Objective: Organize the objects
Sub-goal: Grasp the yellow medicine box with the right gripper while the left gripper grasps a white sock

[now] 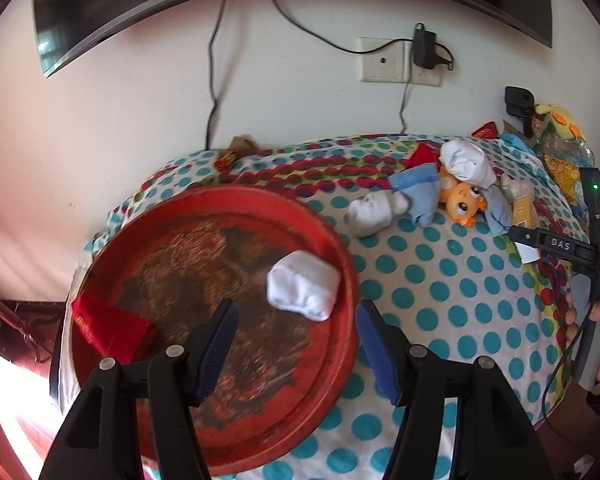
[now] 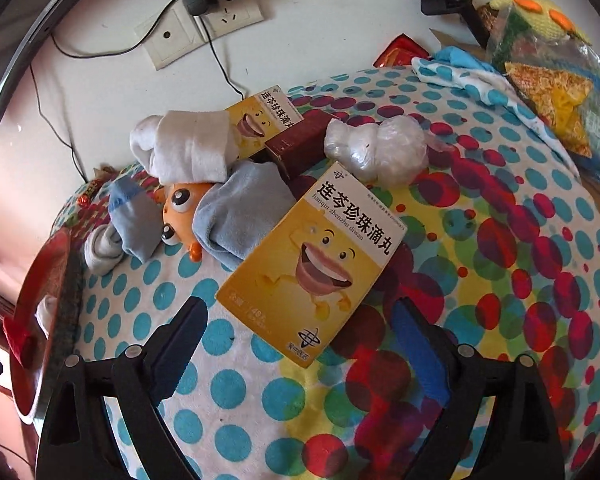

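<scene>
On polka-dot cloth (image 1: 440,292): red round tray (image 1: 340,248) w/ white sock ball (image 1: 302,284) + red packet (image 1: 108,328) inside. L gripper (image 1: 296,348) over tray's right rim, jaws apart, nothing btwn. R gripper (image 2: 300,344) spread wide, empty, near corner of yellow pill box (image 2: 312,264) just btwn fingertips, no contact. Behind box: orange toy (image 2: 180,212), grey-blue socks (image 2: 236,208), white rolled sock (image 2: 188,144), pile near wall.

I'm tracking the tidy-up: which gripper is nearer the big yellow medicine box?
Right. The right gripper hangs open just over the yellow medicine box; the left gripper is off over the red tray.
</scene>
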A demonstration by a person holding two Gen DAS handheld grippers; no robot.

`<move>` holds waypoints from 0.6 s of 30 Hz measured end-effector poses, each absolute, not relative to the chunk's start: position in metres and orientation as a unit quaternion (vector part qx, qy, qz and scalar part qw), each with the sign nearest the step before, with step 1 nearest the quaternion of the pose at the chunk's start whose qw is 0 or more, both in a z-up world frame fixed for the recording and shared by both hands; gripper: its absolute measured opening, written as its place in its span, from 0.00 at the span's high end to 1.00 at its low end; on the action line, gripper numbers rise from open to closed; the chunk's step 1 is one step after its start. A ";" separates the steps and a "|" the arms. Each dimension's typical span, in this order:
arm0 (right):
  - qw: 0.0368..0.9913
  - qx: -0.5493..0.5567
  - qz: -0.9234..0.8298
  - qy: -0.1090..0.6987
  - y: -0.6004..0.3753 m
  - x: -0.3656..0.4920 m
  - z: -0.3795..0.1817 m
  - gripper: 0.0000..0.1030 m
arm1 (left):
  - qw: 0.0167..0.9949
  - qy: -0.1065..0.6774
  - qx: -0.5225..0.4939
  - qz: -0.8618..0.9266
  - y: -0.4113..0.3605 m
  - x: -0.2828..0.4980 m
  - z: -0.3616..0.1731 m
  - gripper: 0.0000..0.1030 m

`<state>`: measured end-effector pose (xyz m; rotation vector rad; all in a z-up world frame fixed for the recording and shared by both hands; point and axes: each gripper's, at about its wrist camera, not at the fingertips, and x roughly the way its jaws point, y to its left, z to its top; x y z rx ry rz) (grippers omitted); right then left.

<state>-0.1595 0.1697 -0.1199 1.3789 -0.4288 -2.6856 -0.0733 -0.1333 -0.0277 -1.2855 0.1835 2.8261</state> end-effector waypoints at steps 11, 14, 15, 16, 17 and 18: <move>0.011 0.418 -0.906 -0.062 0.187 -0.193 -0.109 0.46 | 0.076 0.104 -0.471 0.873 -0.067 -0.177 -0.059 0.39; -0.003 0.410 -0.912 -0.011 0.195 -0.199 -0.114 0.48 | 0.077 0.116 -0.485 0.863 -0.061 -0.196 -0.072 0.39; -0.002 0.417 -0.909 -0.010 0.199 -0.202 -0.116 0.51 | 0.078 0.125 -0.489 0.860 -0.060 -0.202 -0.076 0.39; 0.004 0.425 -0.905 -0.024 0.203 -0.206 -0.119 0.52 | 0.072 0.132 -0.491 0.858 -0.058 -0.207 -0.079 0.39; 0.006 0.434 -0.900 -0.034 0.207 -0.208 -0.121 0.53 | 0.065 0.142 -0.493 0.856 -0.057 -0.212 -0.082 0.39; 0.007 0.431 -0.902 -0.035 0.207 -0.208 -0.121 0.53 | 0.063 0.150 -0.495 0.854 -0.055 -0.217 -0.085 0.39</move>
